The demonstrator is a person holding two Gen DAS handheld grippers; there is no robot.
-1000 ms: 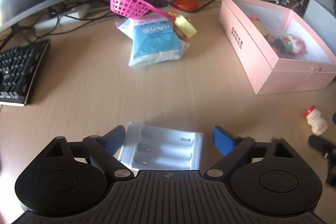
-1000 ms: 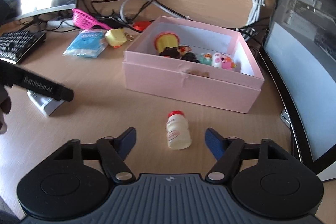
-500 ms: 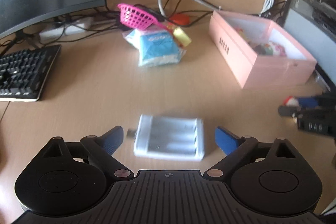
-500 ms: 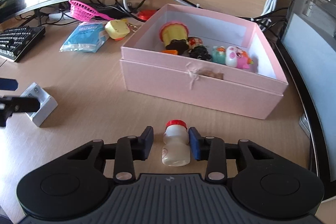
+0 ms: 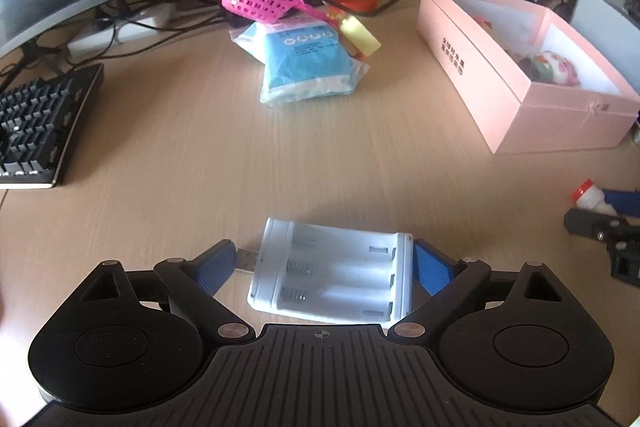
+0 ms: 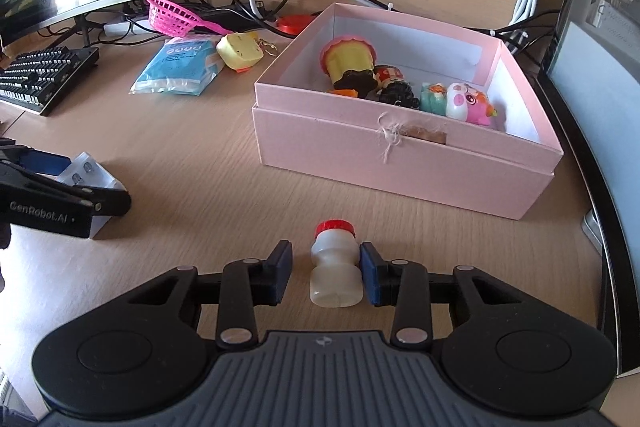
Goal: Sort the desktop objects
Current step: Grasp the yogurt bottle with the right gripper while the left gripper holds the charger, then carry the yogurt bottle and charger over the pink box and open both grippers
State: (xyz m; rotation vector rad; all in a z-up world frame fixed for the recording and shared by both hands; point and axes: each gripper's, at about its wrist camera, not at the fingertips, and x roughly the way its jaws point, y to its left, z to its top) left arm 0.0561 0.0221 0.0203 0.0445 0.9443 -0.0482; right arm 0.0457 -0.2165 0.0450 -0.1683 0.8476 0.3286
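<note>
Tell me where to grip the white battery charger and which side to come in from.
Grip the white battery charger across its two short ends, coming down from above at the near side. It lies flat on the desk, slots up, with its USB plug sticking out leftward; the open left gripper already straddles it.

One pink box (image 6: 404, 163), one small bottle (image 6: 335, 269), one battery charger (image 5: 332, 277), two grippers.
</note>
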